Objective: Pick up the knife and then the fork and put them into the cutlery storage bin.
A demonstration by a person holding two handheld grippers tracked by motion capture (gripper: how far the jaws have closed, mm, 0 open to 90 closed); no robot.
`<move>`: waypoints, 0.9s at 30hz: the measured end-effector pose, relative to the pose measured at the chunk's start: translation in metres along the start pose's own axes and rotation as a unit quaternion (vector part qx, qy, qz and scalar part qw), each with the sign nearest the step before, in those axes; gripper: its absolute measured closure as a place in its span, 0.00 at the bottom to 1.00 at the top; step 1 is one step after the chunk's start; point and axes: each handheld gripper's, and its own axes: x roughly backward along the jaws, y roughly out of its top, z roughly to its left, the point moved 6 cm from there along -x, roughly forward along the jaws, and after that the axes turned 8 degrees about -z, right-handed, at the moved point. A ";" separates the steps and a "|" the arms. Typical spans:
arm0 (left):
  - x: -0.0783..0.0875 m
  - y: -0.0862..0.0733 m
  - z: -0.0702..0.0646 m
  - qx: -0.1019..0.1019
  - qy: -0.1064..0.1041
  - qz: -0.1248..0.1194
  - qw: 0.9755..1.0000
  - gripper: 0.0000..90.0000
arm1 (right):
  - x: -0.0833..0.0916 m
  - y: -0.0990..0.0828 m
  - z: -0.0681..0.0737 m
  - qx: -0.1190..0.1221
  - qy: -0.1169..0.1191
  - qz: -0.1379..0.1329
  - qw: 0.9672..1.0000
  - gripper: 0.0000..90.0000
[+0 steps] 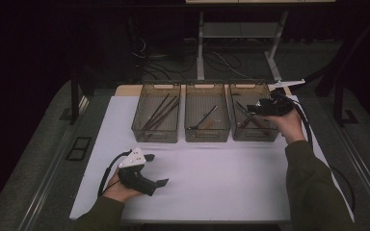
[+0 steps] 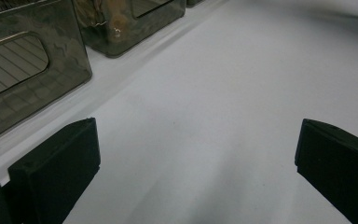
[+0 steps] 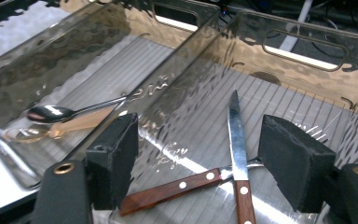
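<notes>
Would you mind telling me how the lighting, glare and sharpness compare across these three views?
High view: dim, surroundings nearly black, white table brightest, bins' contents faint. Left gripper view: even soft light on the table, near bin slightly blurred. Right gripper view: wavy glare on the bin walls, knives sharp, streak of reflection on the floor.

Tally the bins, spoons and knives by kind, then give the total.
Bins: 3
Spoons: 2, one metal and one amber
Knives: 2, both with wooden handles
Total: 7
</notes>
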 end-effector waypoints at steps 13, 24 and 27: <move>0.000 0.000 0.001 0.001 0.001 -0.002 1.000 0.00 | 0.036 -0.020 0.023 0.015 0.017 -0.028 0.999 0.19; -0.001 -0.002 0.000 0.001 0.000 0.006 1.000 0.00 | 0.053 -0.047 0.043 0.033 0.017 -0.039 0.999 0.15; -0.001 -0.002 0.001 0.001 0.001 0.005 1.000 0.00 | 0.057 -0.055 0.049 0.031 0.020 -0.048 0.998 0.15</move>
